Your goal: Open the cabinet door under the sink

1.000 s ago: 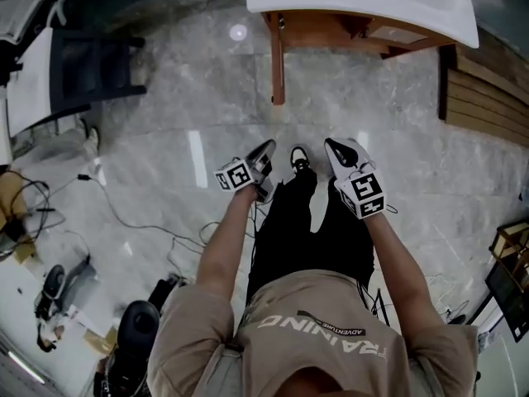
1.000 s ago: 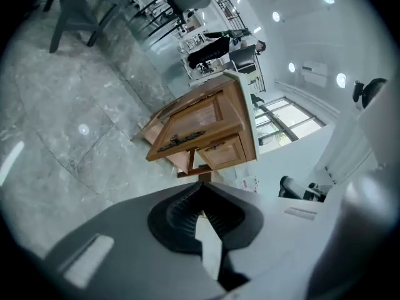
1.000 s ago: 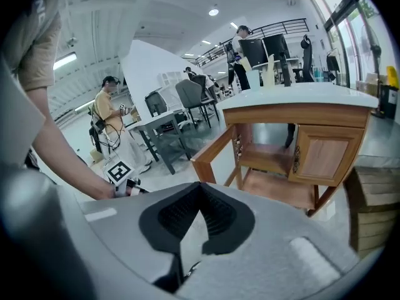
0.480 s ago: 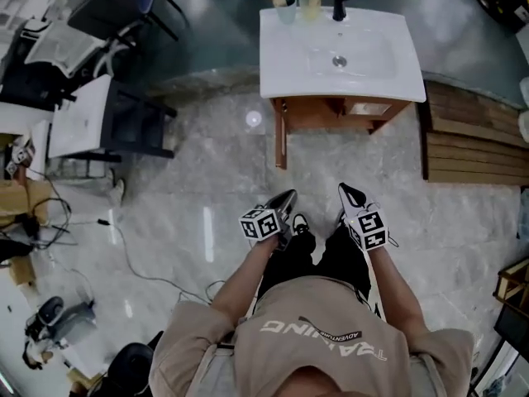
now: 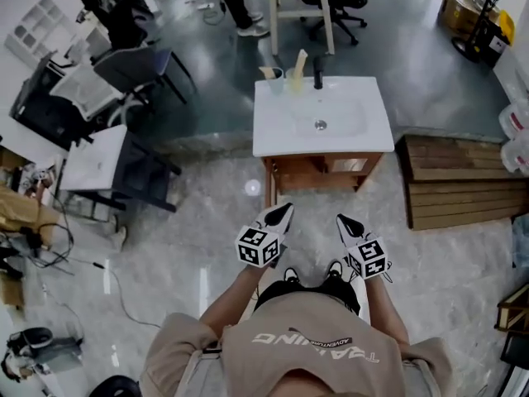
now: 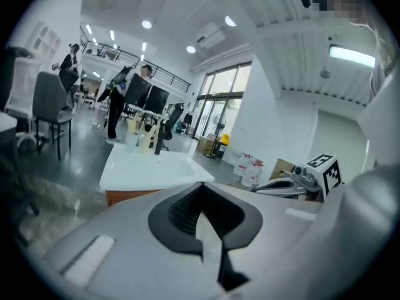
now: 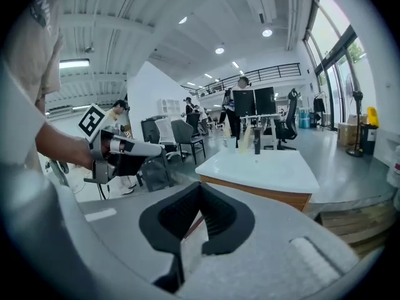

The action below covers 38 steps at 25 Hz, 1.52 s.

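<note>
The sink unit stands ahead of me: a white basin (image 5: 321, 118) on a wooden cabinet (image 5: 322, 172). Its front is seen from steeply above, so I cannot make out the door. My left gripper (image 5: 277, 215) and right gripper (image 5: 347, 222) are held side by side above the floor, both short of the cabinet and touching nothing. The left gripper (image 6: 201, 195) has its jaws together with nothing in them, and the basin (image 6: 150, 164) lies beyond. The right gripper (image 7: 200, 195) also looks shut and empty, facing the basin (image 7: 259, 167) and the wood front (image 7: 262, 194).
A black faucet (image 5: 317, 71) and cups stand at the basin's back edge. A wooden pallet (image 5: 459, 180) lies right of the cabinet. Black chairs and a white desk (image 5: 95, 160) crowd the left, with cables (image 5: 107, 279) on the marble floor. People (image 5: 240, 7) stand far behind.
Both grippers have risen, and the left one has rolled. The head view has swung up, so the whole sink unit and the room behind it now show.
</note>
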Available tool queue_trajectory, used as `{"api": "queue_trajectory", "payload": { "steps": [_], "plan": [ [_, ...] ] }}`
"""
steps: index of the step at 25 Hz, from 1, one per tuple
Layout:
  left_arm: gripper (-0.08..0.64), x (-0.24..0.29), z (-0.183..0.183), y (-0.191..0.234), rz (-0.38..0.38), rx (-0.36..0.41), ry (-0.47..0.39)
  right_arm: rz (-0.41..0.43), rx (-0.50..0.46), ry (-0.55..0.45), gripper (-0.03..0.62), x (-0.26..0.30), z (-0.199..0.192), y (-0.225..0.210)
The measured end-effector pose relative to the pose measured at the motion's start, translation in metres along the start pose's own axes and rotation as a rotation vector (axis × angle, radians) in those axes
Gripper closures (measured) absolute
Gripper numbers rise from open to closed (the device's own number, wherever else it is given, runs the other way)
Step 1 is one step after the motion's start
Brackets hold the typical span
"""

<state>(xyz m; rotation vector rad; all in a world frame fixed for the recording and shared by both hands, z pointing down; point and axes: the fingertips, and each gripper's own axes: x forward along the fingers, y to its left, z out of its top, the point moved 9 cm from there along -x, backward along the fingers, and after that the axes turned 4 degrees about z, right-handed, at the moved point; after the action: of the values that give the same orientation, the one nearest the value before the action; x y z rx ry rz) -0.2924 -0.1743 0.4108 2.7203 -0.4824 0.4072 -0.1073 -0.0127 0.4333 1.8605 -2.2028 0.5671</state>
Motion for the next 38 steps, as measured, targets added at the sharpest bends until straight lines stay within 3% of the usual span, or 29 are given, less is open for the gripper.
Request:
{"api": "queue_trajectory", "payload": {
  "steps": [4,10,21,27,31,38],
  "plan": [
    [0.545,-0.005,0.049,-0.023,0.007,0.127,-0.091,-0.011,0.011,-0.074,0.591,-0.014,0.029,-0.014],
    [0.545,-0.023,0.092,-0.045,0.06,0.247,-0.197,-0.026,-0.081,-0.173,0.591,-0.04,0.08,-0.027],
    [0.545,-0.044,0.106,-0.05,0.196,0.241,-0.266,-0.063,-0.227,-0.233,0.591,-0.06,0.117,-0.034],
    [0.545,-0.045,0.1,-0.056,0.212,0.269,-0.252,-0.032,-0.3,-0.235,0.591,-0.064,0.125,-0.016],
    [0.545,-0.048,0.109,-0.058,0.221,0.305,-0.279,-0.034,-0.29,-0.237,0.591,-0.068,0.127,-0.014],
    [0.545,-0.056,0.098,-0.062,0.216,0.283,-0.251,-0.07,-0.248,-0.239,0.592,-0.083,0.121,-0.009]
  ]
}}
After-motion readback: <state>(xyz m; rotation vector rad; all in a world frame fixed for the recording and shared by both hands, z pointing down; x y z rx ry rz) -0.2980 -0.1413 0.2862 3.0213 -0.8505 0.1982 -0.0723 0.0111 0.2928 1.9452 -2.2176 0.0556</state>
